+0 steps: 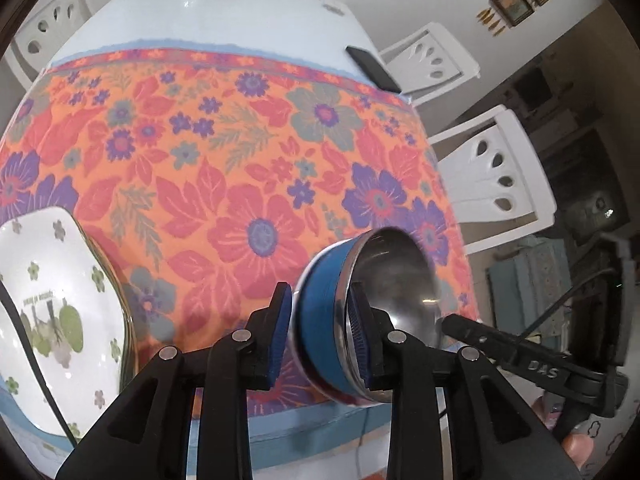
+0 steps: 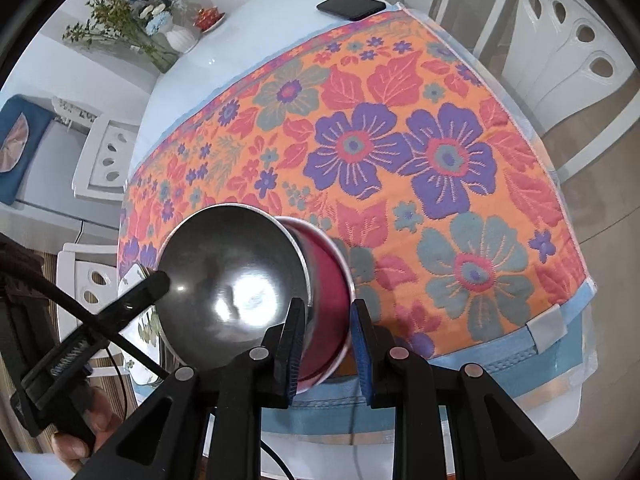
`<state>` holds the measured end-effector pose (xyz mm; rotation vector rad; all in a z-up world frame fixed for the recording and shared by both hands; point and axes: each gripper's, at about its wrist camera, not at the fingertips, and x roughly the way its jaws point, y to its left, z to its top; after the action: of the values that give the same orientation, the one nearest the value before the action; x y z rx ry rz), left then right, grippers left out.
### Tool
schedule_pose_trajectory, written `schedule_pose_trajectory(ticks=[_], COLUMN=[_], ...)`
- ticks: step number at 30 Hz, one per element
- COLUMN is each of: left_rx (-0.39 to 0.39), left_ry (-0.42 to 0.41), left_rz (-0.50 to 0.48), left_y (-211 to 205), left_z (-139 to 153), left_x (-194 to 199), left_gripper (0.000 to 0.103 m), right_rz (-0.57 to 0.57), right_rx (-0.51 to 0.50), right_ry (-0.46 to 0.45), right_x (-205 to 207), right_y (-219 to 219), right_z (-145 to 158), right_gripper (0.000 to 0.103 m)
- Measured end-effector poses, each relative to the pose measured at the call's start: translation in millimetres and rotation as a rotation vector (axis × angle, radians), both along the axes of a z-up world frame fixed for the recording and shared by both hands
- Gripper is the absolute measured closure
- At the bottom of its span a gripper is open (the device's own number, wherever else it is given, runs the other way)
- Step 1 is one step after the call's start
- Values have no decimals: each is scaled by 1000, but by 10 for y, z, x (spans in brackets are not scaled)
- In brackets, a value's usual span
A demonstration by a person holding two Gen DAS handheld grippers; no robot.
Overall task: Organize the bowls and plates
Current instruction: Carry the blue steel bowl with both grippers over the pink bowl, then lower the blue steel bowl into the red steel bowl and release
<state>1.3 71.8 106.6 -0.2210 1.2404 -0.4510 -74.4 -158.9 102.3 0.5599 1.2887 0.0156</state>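
My left gripper (image 1: 320,330) is shut on the wall of a blue steel bowl (image 1: 320,320), held tilted on its side above the table's near edge, its shiny inside facing right. My right gripper (image 2: 326,338) is shut on the wall of a pink steel bowl (image 2: 330,292), also tilted, its shiny inside facing left. The two bowls' open mouths face each other. A white plate with green flowers (image 1: 60,300) lies on a stack at the table's left front; a bit of it shows behind the pink bowl (image 2: 136,272).
A floral orange cloth (image 1: 224,152) covers the near half of the white table. A black phone (image 1: 372,68) lies at its far right edge. A vase of flowers (image 2: 160,36) and a small red dish (image 2: 208,18) stand at the far end. White chairs (image 1: 492,176) surround the table.
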Motion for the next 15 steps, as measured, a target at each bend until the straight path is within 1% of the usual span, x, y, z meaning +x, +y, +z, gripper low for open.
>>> schedule_pose_trajectory(ticks=[5, 7, 10, 15], left_rx=[9, 15, -7, -6], left_ry=[23, 25, 18, 18], left_rz=[-13, -14, -22, -41], left_y=[-86, -88, -82, -118], left_z=[-121, -123, -79, -74], left_x=[-15, -31, -73, -115], left_gripper=[77, 77, 77, 77], right_rz=[21, 26, 23, 33], right_rx=[1, -4, -1, -19], right_ry=[13, 13, 18, 29], right_x=[7, 5, -4, -69], right_y=[79, 98, 101, 100], right_z=[-49, -44, -54, -148], right_gripper=[80, 80, 80, 80])
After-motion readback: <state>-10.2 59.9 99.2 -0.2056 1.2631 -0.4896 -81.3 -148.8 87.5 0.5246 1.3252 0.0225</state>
